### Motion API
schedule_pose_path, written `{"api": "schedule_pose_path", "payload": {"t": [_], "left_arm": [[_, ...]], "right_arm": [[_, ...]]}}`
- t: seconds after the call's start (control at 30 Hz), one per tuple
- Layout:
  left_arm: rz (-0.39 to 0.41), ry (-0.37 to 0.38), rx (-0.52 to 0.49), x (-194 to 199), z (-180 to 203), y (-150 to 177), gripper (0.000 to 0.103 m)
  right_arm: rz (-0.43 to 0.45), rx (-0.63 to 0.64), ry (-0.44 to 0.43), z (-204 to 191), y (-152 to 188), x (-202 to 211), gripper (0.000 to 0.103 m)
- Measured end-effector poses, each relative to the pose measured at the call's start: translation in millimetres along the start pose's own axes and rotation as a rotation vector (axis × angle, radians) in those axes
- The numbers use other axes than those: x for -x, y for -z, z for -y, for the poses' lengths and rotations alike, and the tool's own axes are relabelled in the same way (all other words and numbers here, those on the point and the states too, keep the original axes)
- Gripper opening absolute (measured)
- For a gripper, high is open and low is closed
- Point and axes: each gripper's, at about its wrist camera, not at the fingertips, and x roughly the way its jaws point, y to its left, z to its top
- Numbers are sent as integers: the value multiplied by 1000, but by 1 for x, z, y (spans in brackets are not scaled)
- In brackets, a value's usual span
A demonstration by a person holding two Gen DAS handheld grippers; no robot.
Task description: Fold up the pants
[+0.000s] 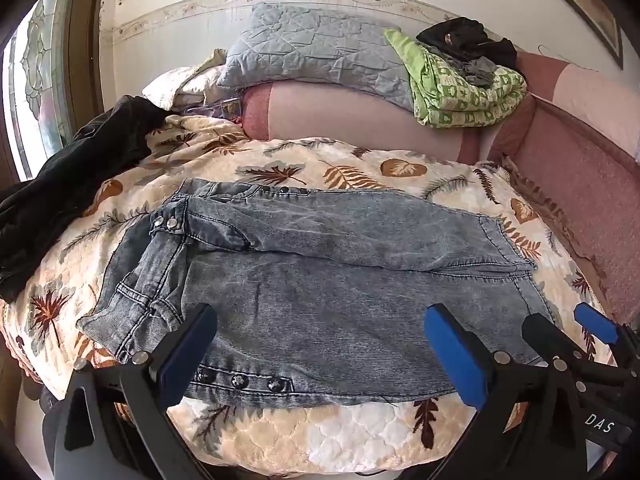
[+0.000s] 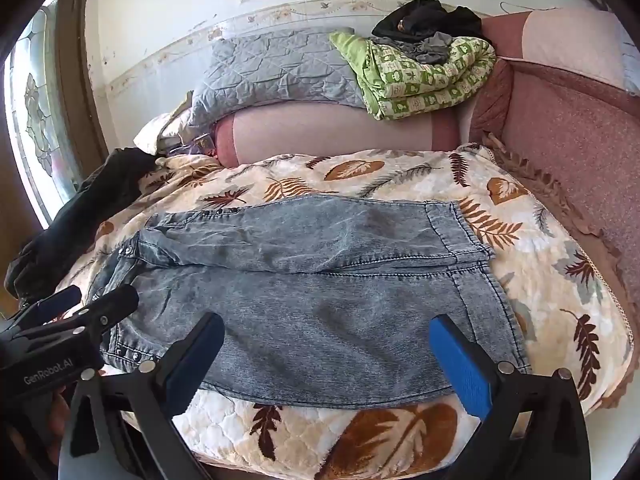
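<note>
Pants [image 1: 312, 280] lie flat on the leaf-print bed cover [image 1: 320, 432], spread sideways across the near half of the bed, waistband at 9 o'clock and hems at 3 o'clock. By my read, you are roughly 1 fold in: the 2 legs look stacked, 1 lying over the other along the length, with a seam line running 9-to-3 through the middle. The crosswise fold, hems toward waistband, looks not yet done. The waistband end is bunched and twisted, so you may want to flatten it first.

Left gripper [image 1: 320, 348] hovers over the near edge of the denim, jaws wide, nothing between them. Right gripper [image 2: 326, 360] sits likewise over the near edge, jaws wide and holding nothing.

View differences:
- Left wrist view gives you the waistband detail: 2 metal snaps at 9 o'clock and a row of studs along the near hem edge at 6 o'clock. It also catches the right gripper at 4 o'clock.
- Right wrist view shows the hem end cleanly at 3 o'clock, with more bare cover beyond it, plus the left gripper at 8 o'clock.
- Both show the black garment [image 1: 72, 184] at 9 o'clock, grey pillow [image 2: 276, 68] and green quilt [image 2: 424, 80] at 12 o'clock, all well apart from the pants.
</note>
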Motion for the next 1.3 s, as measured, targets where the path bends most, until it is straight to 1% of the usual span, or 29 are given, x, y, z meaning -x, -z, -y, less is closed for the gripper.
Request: {"api": "schedule_pose_path", "payload": {"t": [0.17,0.2,0.3,0.33,0.5,0.57,0.7,0.87,1.03,1.3], "left_arm": [[-6,-3,3,1,-3,-1,103],[9,-2,1,-5,-2,-1,103],[11,-6,0,-5,-3,1,103],[10,-6,1,-5,-3,1,103],[7,-6,7,-5,-5,0,103],[12,-7,7,-6,-6,2,103],[24,-3,12,-6,-6,4,103],[9,-9,9,-6,-7,4,103],[-1,-13,9,-6,-7,5,103],[13,8,29,-5,-8,2,103]], "right_arm": [[-6,3,6,-2,-3,-2,103],[2,-4,-5,0,1,-2,103],[0,-5,-3,0,-1,-3,103],[-3,-5,-4,-6,-1,-9,103],[-8,-4,-3,-4,-2,-14,103],[-8,0,-3,-2,0,-6,103],[7,15,-2,-2,2,-7,103],[19,22,2,-2,2,-6,103],[-5,15,2,-1,0,-6,103],[3,16,-4,-2,0,-7,103]]}}
